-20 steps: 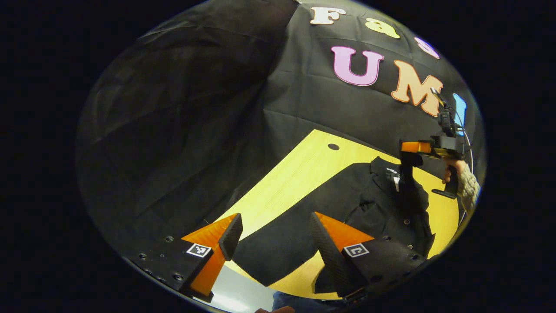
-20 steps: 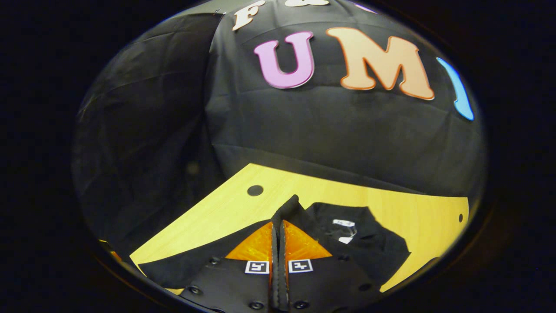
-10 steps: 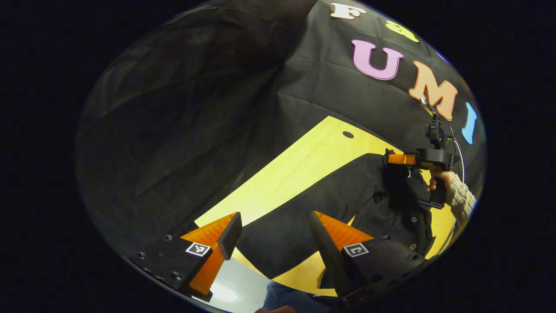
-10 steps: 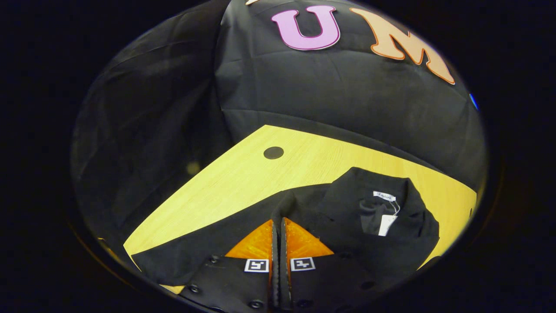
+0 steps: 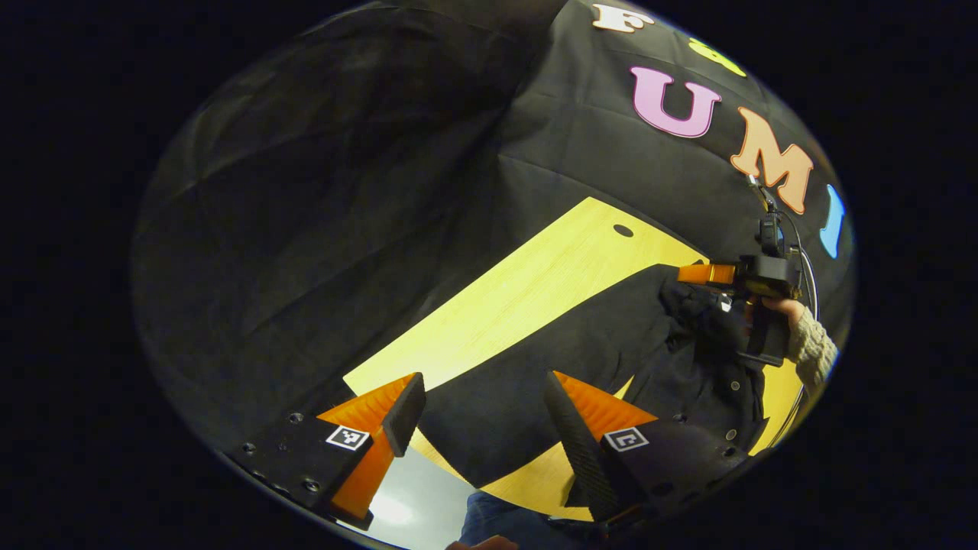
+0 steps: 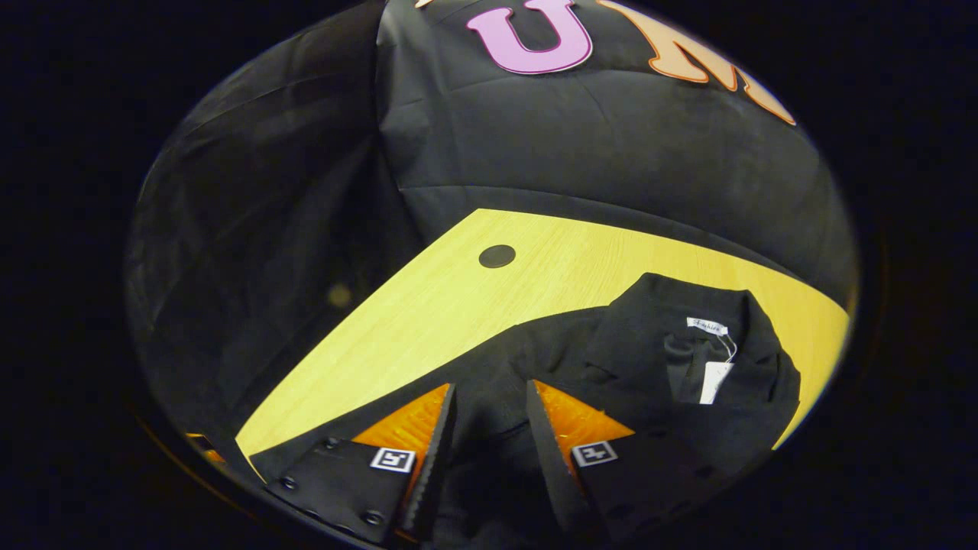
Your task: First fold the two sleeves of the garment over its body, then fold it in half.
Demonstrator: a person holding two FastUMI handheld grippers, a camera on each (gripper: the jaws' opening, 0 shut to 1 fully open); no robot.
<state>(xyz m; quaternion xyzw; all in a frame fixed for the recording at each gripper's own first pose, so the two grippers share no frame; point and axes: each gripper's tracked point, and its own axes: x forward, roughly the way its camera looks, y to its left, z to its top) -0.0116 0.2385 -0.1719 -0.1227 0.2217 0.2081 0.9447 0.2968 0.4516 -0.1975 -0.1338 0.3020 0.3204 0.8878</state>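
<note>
Tabletop (image 6: 458, 305) of pale wood takes up most of what your cameras see, with a small dark round hole (image 6: 497, 256) near its far edge, and the black garment (image 5: 581, 344) lies spread across it. In the right gripper view the garment looks like a buttoned shirt or light jacket with its collar (image 6: 688, 305) toward the far side; one sleeve (image 5: 504, 412) runs out toward the near edge between your left gripper's fingers. Your right gripper (image 6: 489, 435) sits low over the cloth beside the collar with its fingers parted and nothing pinched between them; in the left gripper view you can see it (image 5: 707, 273) hovering at the shoulder area, with your hand (image 5: 779, 309) and knit cuff (image 5: 814, 351) behind it. Your left gripper (image 5: 485, 420) is spread wide above the outstretched sleeve and grips nothing. Judging from how the cloth lies, the fabric near the collar is bunched over the body, so one sleeve may be folded in already, though you cannot be sure from these angles; the near sleeve seems not yet folded, and the halving fold is still to come. A white neck label (image 6: 707, 326) with a hanging tag (image 6: 714, 382) sits inside the collar, its writing too small to read.
</note>
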